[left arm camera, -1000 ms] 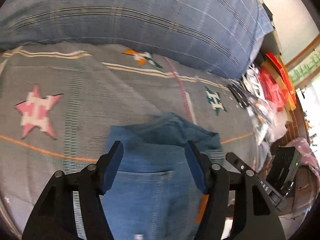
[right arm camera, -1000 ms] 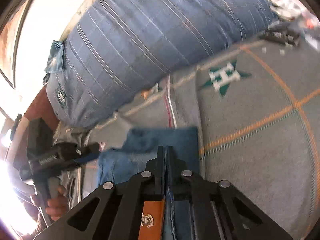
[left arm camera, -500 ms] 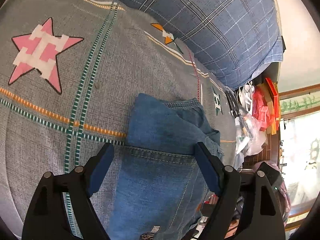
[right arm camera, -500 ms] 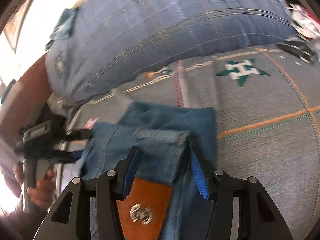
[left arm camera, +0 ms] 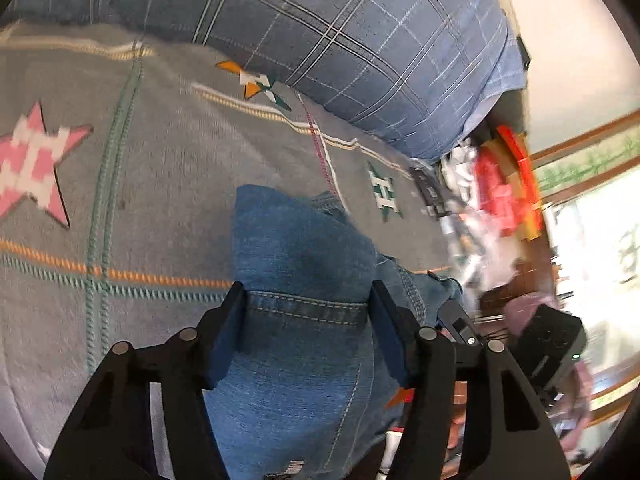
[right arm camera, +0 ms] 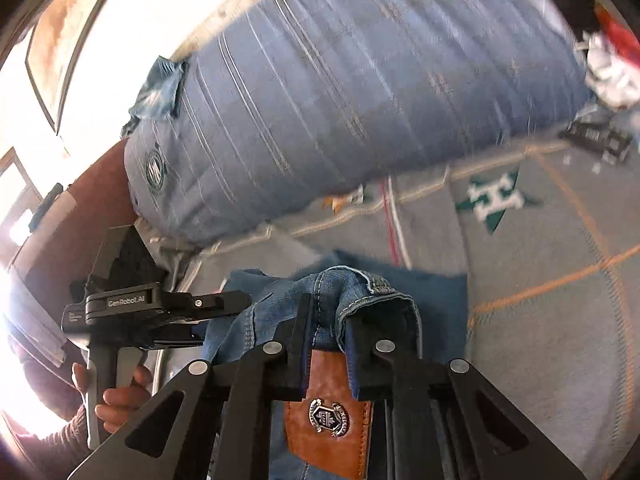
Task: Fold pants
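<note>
Window glare, perhaps motion blur.

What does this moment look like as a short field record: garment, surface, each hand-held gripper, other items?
garment: blue jeans, bunched on the bed, brown leather waistband patch showing
surface: grey bedspread with star motifs
left hand-held gripper: open, fingers straddling the denim at a stitched seam
right hand-held gripper: fingers partly apart, waistband fold between them; a firm grip cannot be confirmed
behind: blue plaid bedding bundle
clutter: red and white packaging at the bed's far edge
</note>
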The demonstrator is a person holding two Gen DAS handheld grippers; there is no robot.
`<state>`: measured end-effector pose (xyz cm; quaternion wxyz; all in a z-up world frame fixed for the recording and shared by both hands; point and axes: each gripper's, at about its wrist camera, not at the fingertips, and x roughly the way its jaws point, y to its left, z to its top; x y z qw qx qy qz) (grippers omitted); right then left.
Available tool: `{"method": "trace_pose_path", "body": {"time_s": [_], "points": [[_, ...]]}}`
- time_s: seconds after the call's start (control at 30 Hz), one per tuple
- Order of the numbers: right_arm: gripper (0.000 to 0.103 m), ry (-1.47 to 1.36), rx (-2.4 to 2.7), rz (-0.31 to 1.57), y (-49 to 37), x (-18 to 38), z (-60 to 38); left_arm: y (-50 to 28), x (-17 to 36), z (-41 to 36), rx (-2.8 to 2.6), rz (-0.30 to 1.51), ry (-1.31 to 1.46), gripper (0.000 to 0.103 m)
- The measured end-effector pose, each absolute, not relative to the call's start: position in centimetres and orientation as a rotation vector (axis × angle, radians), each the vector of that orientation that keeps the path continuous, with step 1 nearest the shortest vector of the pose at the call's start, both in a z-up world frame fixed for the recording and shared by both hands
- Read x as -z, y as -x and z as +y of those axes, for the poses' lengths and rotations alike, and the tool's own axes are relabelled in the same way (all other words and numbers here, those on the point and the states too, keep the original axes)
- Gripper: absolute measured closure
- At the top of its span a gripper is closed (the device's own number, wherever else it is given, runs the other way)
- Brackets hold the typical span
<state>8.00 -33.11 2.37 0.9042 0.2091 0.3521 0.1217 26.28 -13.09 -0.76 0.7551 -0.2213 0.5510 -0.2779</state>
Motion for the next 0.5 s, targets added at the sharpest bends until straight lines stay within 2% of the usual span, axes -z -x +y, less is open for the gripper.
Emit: {"method": "trace_pose_path", "body": {"time_s": [0.13,0.2,0.23,0.27,0.4,0.43,0.5], "points": [[0.089,-0.421,-0.152,0.867,-9.7,2.0,-33.6,-27.3,3.3,-15.2,0.48,1.223,0.333,0.036],[0.089,-0.459,-0.141,0.938,-10.3,4.8,-33.6,-27.4,3.6,-14.7,0.485,1.236,0.351,0.035],[0.088,-0.468,-0.135,0.916,-9.8,4.7,-33.6,-27.4,3.4,-14.2,0.495,1.25,0.377,0.035],[0.082,-0.48,-0.149,0.909,-9.5,4.2,-33.5,-27.3,3.1,-13.6,0.508,1.262,0.4,0.035],[0.071,-0.53,-0.19,0.839,-7.0,1.7,-34.9,-26.5,1.4,-10.9,0.555,1.224,0.467,0.035],[0.062,-0.549,-0.174,0.811,-6.6,1.2,-35.8,-26.5,1.1,-10.6,0.549,1.203,0.472,0.034],[0.059,-0.586,-0.145,0.792,-6.8,1.1,-36.9,-26.6,1.3,-10.4,0.525,1.203,0.478,0.033]]}}
